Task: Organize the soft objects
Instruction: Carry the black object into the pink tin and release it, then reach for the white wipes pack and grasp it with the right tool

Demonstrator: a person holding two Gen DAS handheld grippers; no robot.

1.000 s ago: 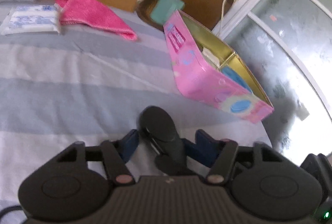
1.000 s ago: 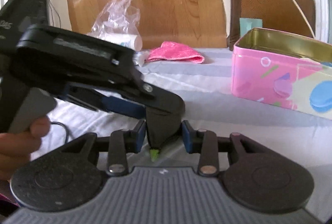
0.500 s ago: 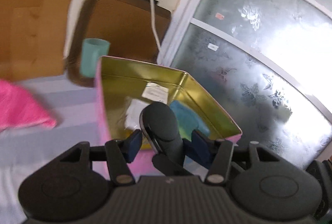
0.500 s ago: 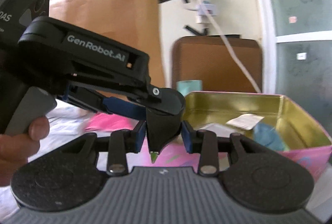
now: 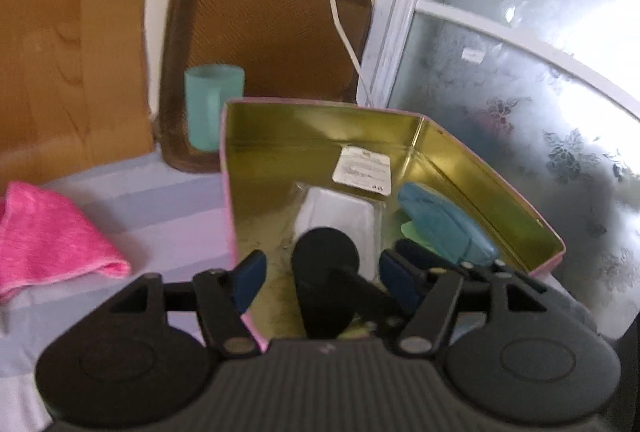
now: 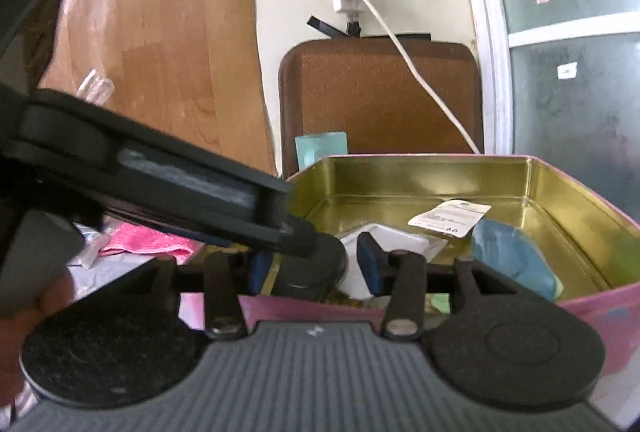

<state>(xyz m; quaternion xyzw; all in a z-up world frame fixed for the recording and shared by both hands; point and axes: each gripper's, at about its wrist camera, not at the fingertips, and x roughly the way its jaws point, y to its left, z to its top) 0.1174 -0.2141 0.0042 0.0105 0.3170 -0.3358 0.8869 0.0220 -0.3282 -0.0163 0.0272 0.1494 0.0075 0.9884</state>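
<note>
A pink tin box (image 5: 552, 244) with a gold inside stands open on the striped sheet; it also shows in the right wrist view (image 6: 600, 308). Inside lie a white packet (image 5: 340, 209), a blue soft item (image 5: 444, 228) and a green scrap (image 5: 412, 230). Both grippers hover over the box's near rim. My left gripper (image 5: 322, 278) and my right gripper (image 6: 314, 268) stand open, and each has the other gripper's black tip between its blue pads. A pink towel (image 5: 48, 240) lies on the sheet to the left.
A teal cup (image 5: 212, 103) stands before a brown chair back (image 5: 272, 27) behind the box. A white cable (image 6: 404, 47) hangs from a wall socket strip. Frosted glass panels (image 5: 540, 103) are at the right. A brown board (image 6: 168, 43) leans on the wall.
Both grippers moved forward over the tin box and their jaws opened wider. The green bit seen at the right gripper's tip earlier is no longer there; a green scrap lies in the box.
</note>
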